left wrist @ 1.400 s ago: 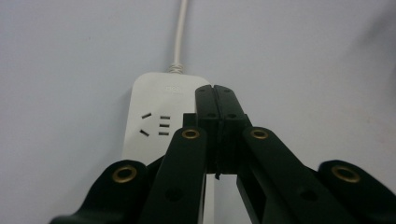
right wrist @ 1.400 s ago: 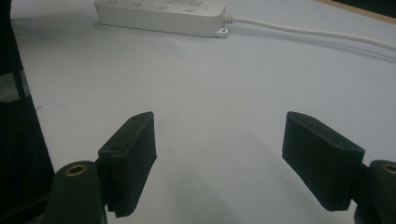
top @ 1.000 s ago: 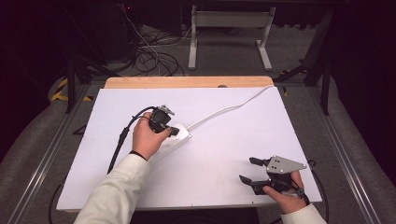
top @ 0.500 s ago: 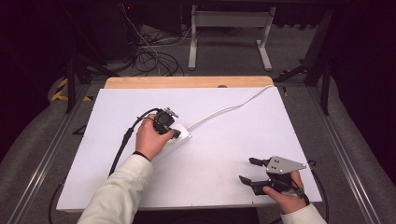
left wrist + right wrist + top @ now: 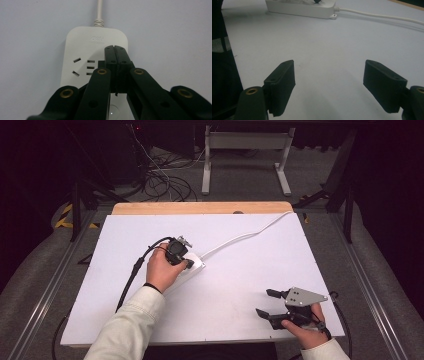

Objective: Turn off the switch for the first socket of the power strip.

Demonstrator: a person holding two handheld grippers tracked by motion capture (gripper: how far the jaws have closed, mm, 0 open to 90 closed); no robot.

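We are pressing the closed left gripper (image 5: 115, 50) onto the flat white plastic power strip (image 5: 82, 50) lying mid-board on the white table (image 5: 240, 285), the right gripper (image 5: 334, 82) idling wide apart, and risking the light strip skidding if the tips slip.

Left gripper (image 5: 189, 263) over white power strip (image 5: 196, 266)

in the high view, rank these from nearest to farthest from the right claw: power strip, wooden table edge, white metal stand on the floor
1. Power strip: up and to the left of the right claw, on the white sheet under the left claw.
2. Wooden table edge: along the far side of the table.
3. White metal stand: on the floor beyond the table, at the top.
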